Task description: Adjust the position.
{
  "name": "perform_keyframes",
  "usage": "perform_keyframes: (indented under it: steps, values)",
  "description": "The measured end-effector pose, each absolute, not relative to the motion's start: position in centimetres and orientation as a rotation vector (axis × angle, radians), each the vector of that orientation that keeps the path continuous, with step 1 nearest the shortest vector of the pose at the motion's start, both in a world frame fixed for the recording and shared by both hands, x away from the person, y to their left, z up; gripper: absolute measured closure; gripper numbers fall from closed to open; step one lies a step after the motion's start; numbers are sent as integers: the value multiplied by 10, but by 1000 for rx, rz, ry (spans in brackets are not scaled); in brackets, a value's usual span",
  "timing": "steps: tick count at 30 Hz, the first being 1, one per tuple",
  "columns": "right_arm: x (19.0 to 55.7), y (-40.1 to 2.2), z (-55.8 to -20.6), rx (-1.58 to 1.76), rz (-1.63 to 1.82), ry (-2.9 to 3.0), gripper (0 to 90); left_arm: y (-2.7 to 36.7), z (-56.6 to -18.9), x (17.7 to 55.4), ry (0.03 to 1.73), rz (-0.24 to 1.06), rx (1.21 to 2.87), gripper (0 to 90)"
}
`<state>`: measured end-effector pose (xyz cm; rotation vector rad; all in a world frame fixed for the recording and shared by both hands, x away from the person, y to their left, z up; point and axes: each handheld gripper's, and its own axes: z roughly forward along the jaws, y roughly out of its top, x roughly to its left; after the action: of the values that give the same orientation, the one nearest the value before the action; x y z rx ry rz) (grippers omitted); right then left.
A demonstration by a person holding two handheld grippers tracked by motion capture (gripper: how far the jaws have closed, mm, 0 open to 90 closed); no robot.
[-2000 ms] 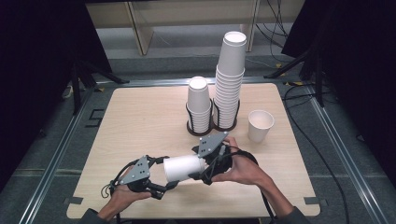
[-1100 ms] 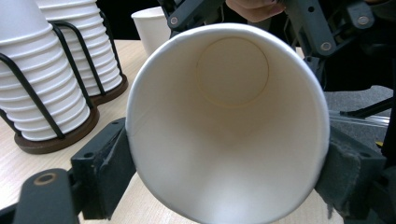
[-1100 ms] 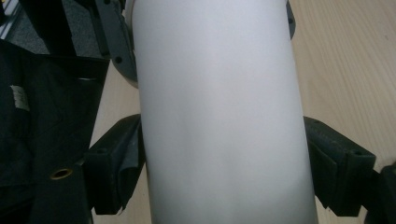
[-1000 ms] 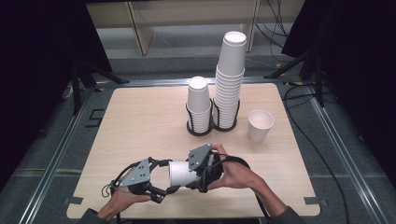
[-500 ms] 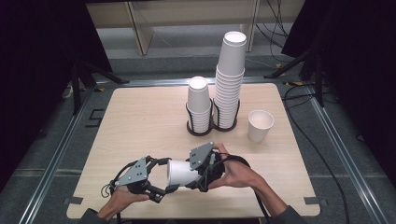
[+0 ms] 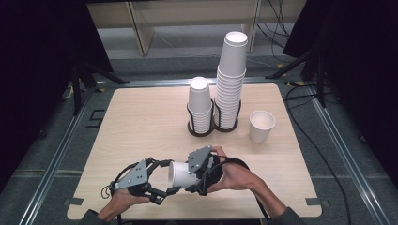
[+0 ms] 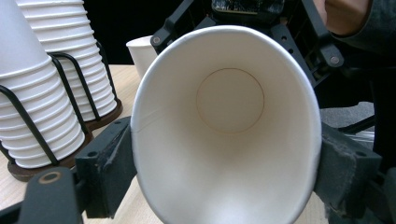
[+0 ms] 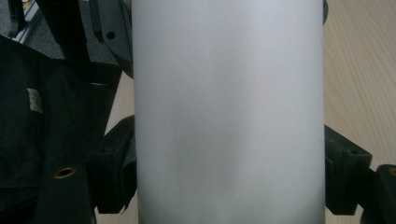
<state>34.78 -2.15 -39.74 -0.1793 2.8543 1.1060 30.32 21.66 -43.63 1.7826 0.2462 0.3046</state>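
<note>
Pale wooden table (image 6: 141, 126): white paper cup (image 6: 178, 174) lying sideways, clamped at rim by left gripper (image 6: 162, 178), at body by right gripper (image 6: 195, 176).

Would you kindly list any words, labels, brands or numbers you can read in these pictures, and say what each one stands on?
None can be read.
A small pale label on the dark fabric at the left of the right gripper view: too small and blurred to read.
The held paper cup, the two cup stacks and the single cup on the table are plain white, with no print.
</note>
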Motion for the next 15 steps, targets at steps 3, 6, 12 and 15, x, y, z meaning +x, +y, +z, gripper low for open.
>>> perform_keyframes:
  steps: [3, 6, 12, 15]
  values:
    - [349, -22, -397, -188, 1109, 2853, 236, 215, -437, 304, 239, 299, 1769, 165]
    - [348, -22, -398, -211, 1099, 2854, 242, 216, -437, 302, 241, 310, 1795, 157]
    - [351, -25, -395, -198, 1149, 2836, 240, 217, -438, 302, 295, 302, 1704, 116]
    - [351, -29, -392, -166, 1168, 2839, 240, 219, -438, 303, 314, 300, 1682, 123]
